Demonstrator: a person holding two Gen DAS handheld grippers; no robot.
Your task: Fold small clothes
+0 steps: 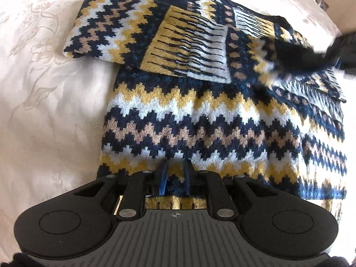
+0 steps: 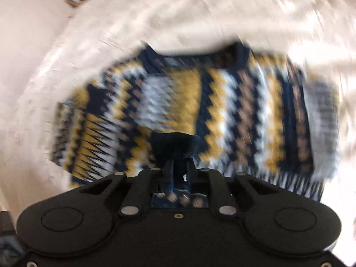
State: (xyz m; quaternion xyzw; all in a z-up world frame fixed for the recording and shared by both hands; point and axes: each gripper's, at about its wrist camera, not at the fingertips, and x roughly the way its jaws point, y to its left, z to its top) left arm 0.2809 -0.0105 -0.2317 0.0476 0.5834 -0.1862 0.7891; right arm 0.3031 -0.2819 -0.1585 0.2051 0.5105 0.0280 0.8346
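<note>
The left gripper (image 1: 175, 173) points steeply down at the near hem of a knitted sweater (image 1: 200, 120). Its two blue-tipped fingers (image 1: 163, 175) stand close together with a fold of the zigzag knit pinched between them, so it grips the hem. The sweater, in navy, mustard, white and tan, lies on a cream embroidered bedspread (image 1: 44, 89), its body spread flat toward the gripper. Farther on, one sleeve (image 1: 124, 22) is folded across the chest. At the far right a black cuff (image 1: 296, 55) shows blurred.

In the right wrist view, heavily blurred, the right gripper (image 2: 179, 171) has its fingers drawn near together around dark fabric (image 2: 173, 144), apparently the sweater's cuff. Beyond it the sweater (image 2: 222, 111) lies crosswise on the bedspread (image 2: 44, 89), collar toward the far edge.
</note>
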